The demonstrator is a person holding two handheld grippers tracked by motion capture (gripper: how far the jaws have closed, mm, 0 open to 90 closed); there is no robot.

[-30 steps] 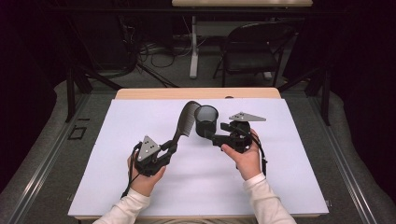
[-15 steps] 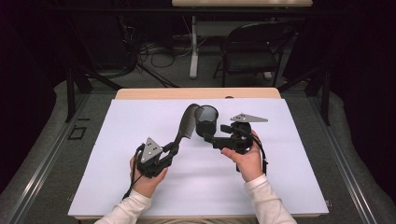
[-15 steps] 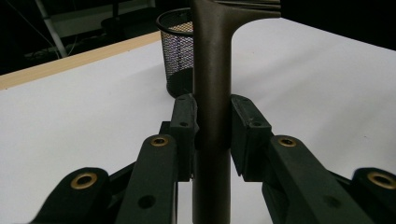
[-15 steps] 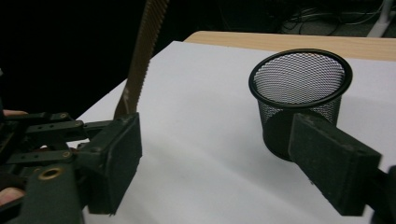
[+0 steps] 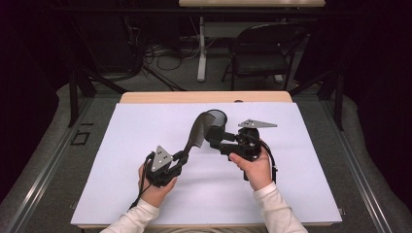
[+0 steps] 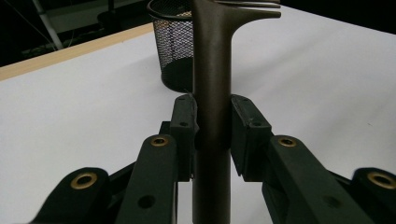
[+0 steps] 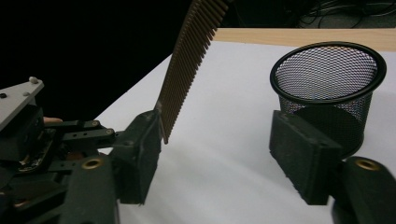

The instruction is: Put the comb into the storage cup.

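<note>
A dark brown comb (image 5: 196, 132) stands tilted above the white table cover (image 5: 291, 184), its handle (image 6: 211, 93) clamped between the jaws of my left gripper (image 5: 180, 156), which is shut on it. The comb's toothed head leans against or just in front of a black mesh cup (image 5: 217, 124) standing upright mid-table. The right gripper (image 5: 217, 142) is just right of the cup at its near side, jaws pointing left. In the right gripper view its jaws stand wide apart (image 7: 219, 140), with nothing between them; the comb's teeth (image 7: 187, 65) hang above the left jaw and the mesh cup (image 7: 329, 88) stands behind the right jaw.
A wooden table edge (image 5: 204, 97) runs along the far side of the white cover. Beyond it stand a folding chair (image 5: 262, 53) and floor cables. The left gripper's body (image 7: 32, 135) is close on the left in the right gripper view.
The left gripper and the comb have drifted slightly right and nearer the person, the comb's head closing on the cup. The right gripper has barely moved.
</note>
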